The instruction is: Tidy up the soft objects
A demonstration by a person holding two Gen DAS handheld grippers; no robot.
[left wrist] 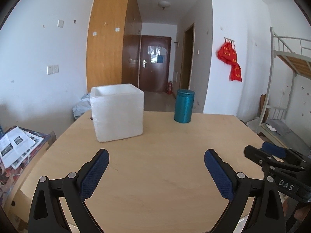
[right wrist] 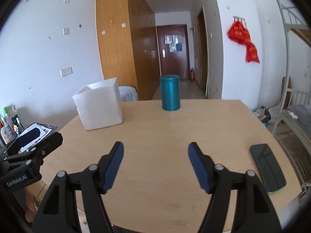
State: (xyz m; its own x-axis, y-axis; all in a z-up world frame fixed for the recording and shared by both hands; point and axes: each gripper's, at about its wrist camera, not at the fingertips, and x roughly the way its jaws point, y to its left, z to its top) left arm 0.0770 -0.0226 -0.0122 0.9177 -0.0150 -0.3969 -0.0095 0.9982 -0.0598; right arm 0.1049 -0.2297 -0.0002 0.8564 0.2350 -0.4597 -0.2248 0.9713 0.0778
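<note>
Both jaws stood open with nothing between them: the left gripper (left wrist: pixel 156 155) and right gripper (right wrist: pixel 155 148) hovered over the tabletop's (left wrist: pixel 155 174) near edge. A white foam box (left wrist: pixel 117 112) sat toward the far-left corner, a teal canister (right wrist: pixel 170 92) by the far edge, and a phone (right wrist: pixel 267 168) near the right edge.

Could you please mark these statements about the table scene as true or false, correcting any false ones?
1. The white foam box stands on the wooden table. True.
2. The teal canister lies on its side. False: it stands upright.
3. The left gripper grips the box. False: its jaws are open, holding nothing.
4. A dark phone lies flat near the table's right edge. True.
5. The right gripper is open and holds nothing. True.
</note>
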